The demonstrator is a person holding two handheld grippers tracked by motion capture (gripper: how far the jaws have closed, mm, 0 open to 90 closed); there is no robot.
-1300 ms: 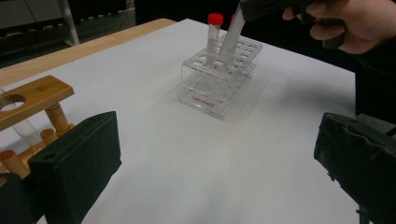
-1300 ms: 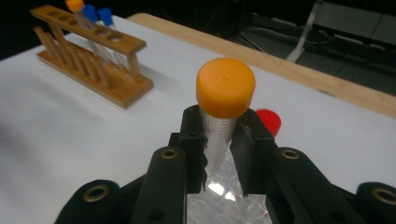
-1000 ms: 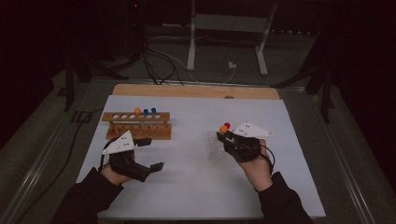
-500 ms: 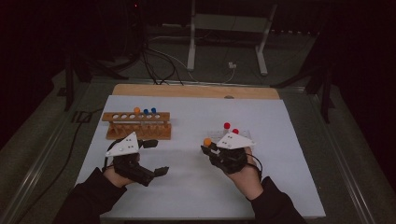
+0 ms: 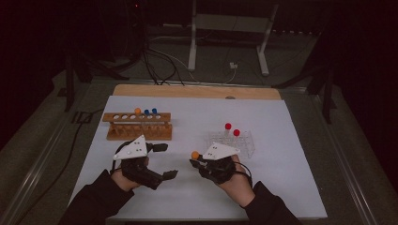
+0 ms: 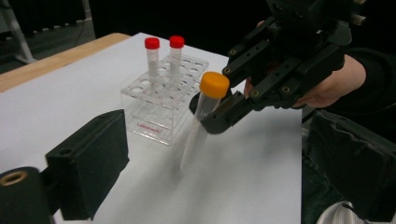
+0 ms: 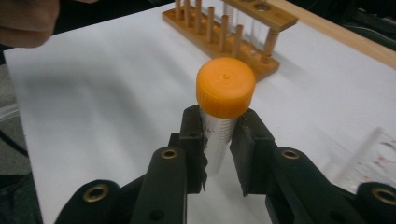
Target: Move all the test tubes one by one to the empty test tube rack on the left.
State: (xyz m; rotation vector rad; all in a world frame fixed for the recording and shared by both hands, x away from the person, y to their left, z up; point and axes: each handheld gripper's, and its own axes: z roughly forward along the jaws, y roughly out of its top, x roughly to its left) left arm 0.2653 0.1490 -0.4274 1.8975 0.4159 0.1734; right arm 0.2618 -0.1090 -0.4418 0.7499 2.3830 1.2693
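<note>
I am gripping the orange-capped tube [image 7: 219, 122] just under its cap in my right gripper [image 5: 201, 162], above the sheet between the racks. My left gripper [image 5: 165, 160], empty, has just been narrowing its wide jaws; I am keeping the tube upright for a square, low grip.

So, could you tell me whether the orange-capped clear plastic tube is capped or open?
Capped: the orange-capped clear plastic tube wears its orange screw cap.

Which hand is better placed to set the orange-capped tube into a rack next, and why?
The right. Its gripper is already clamped on the orange-capped tube, beside the clear rack. The left gripper holds nothing; its jaws have just been closing slightly.
</note>
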